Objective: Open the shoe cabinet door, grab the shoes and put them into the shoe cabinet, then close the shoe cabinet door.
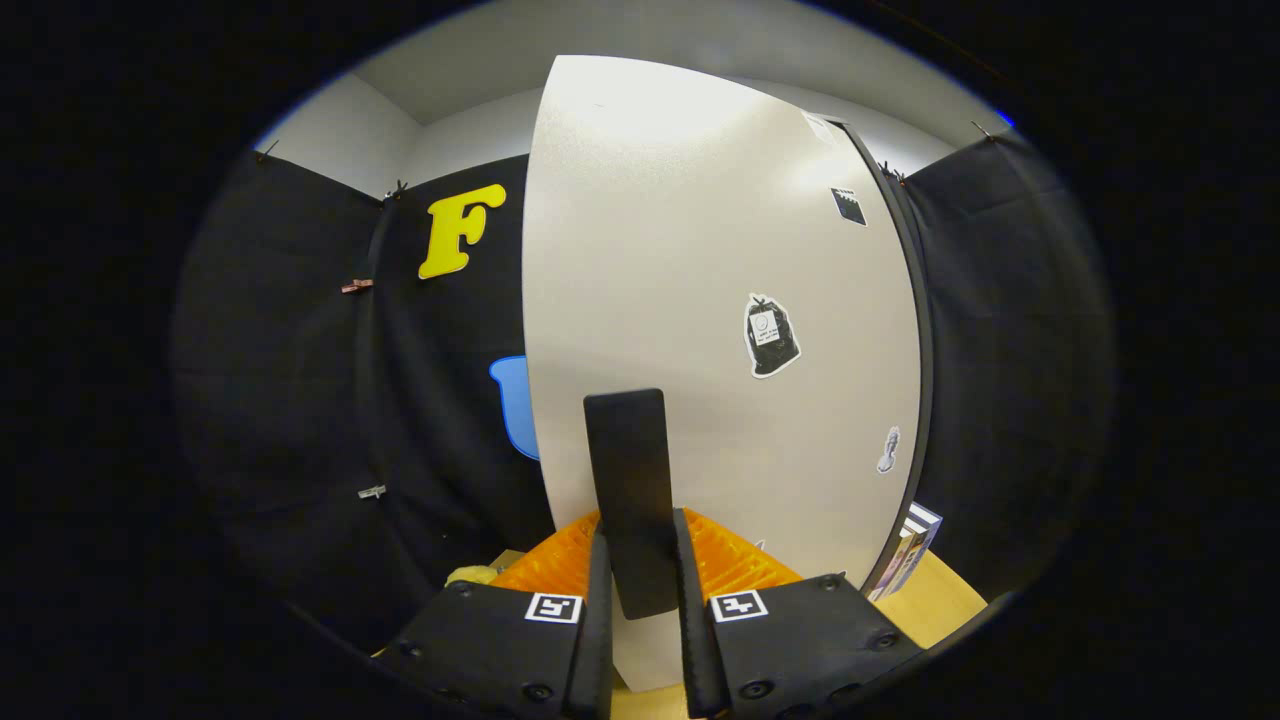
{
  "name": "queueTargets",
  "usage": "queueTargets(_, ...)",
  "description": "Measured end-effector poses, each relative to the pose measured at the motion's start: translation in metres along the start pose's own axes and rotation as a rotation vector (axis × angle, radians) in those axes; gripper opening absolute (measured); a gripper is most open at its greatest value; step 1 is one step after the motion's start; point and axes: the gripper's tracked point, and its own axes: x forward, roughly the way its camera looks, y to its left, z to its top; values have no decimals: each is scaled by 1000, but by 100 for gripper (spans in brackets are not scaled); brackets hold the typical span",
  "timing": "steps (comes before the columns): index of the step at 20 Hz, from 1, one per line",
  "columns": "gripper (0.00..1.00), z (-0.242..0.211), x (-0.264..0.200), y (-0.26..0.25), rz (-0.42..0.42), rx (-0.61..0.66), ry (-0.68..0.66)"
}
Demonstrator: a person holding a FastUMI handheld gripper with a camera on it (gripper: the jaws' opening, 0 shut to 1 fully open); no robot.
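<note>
The shoe cabinet's white door [700, 300] stands right in front of me, swung partly open with its free edge toward the left. A flat black handle [630, 480] sticks out from the door's lower part. My gripper [640, 560] is shut on that handle, one finger pressing each side of it. A few stickers dot the door, among them a black one [772, 335]. The dark gap along the door's right edge [925, 380] is where it meets the cabinet. The shoes are hidden.
A wooden floor or tabletop [940, 600] lies below the door at the right, with some flat boxes or books [908, 555] leaning by the cabinet's foot. A small yellowish object [470, 575] lies low at the left.
</note>
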Motion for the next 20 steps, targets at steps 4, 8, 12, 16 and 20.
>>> queueTargets(4,32,3,-38,-19,60,-10,4)
queueTargets(8,32,6,-66,-43,113,-11,0)
queueTargets(12,31,8,-85,-61,152,1,10)
queueTargets(16,31,10,-95,-74,173,-3,12)
queueTargets(20,31,13,-103,-85,180,-23,14)
